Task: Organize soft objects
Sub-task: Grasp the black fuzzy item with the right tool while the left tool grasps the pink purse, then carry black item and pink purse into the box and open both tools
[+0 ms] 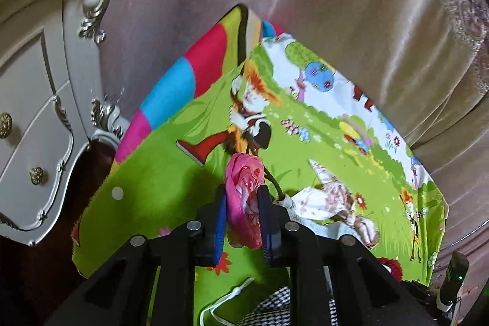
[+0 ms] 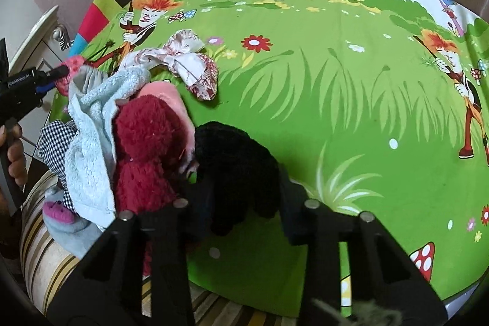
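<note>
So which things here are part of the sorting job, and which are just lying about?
In the job:
- pink cloth, clamped in left gripper
- black knit piece, between the fingers of right gripper
- red fluffy item
- light blue towel
- floral cloth

Lying about:
- cartoon-print sheet
- white dresser
- curtain

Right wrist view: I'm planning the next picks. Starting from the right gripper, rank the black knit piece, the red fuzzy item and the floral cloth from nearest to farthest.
1. black knit piece, between the right gripper fingers.
2. red fuzzy item, just left.
3. floral cloth, farther up the green sheet.
</note>
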A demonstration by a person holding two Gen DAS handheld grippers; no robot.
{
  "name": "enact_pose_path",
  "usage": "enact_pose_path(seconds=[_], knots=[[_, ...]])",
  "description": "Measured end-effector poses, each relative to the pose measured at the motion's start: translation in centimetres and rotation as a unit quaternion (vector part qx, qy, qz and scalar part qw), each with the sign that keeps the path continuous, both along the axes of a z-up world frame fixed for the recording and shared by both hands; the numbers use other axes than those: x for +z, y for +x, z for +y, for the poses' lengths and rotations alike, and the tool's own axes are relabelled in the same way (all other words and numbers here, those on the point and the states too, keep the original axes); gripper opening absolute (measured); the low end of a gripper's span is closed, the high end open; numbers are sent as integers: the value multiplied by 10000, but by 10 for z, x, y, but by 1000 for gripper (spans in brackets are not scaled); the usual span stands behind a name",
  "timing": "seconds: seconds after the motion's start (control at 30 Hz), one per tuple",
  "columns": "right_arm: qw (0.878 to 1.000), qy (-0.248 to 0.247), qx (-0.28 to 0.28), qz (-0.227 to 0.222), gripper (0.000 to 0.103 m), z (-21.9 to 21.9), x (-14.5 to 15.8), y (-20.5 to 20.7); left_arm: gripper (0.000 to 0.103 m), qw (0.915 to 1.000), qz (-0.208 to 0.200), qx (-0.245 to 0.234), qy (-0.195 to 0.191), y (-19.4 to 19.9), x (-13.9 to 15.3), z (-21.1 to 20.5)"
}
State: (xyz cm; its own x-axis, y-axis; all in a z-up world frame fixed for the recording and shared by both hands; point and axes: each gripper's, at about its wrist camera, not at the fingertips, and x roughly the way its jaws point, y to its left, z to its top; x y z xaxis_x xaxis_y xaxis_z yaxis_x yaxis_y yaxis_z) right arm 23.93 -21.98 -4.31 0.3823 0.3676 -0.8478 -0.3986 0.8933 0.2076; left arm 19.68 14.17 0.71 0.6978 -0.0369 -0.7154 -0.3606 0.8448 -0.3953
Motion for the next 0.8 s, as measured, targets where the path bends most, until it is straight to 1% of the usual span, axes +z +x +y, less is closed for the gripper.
enact_pose_path(seconds=[0.07,0.13,0.4,0.53,0.8], knots=[[9999,11,-17,-103,31,-1,4,-3,20,9999,-71,70,41,-2,4,0],[9997,16,-101,-201,29,-4,8,-4,20,9998,-135,143,49,-6,8,2],[9959,70,-624,-650,28,-28,30,-18,20,9992,-304,224,-111,-23,19,0],[9944,119,-751,-738,28,-39,39,-32,20,9989,-385,146,-223,-30,22,-12],[9915,185,-949,-866,28,-61,52,-66,20,9974,-498,-178,-482,-49,29,-51]])
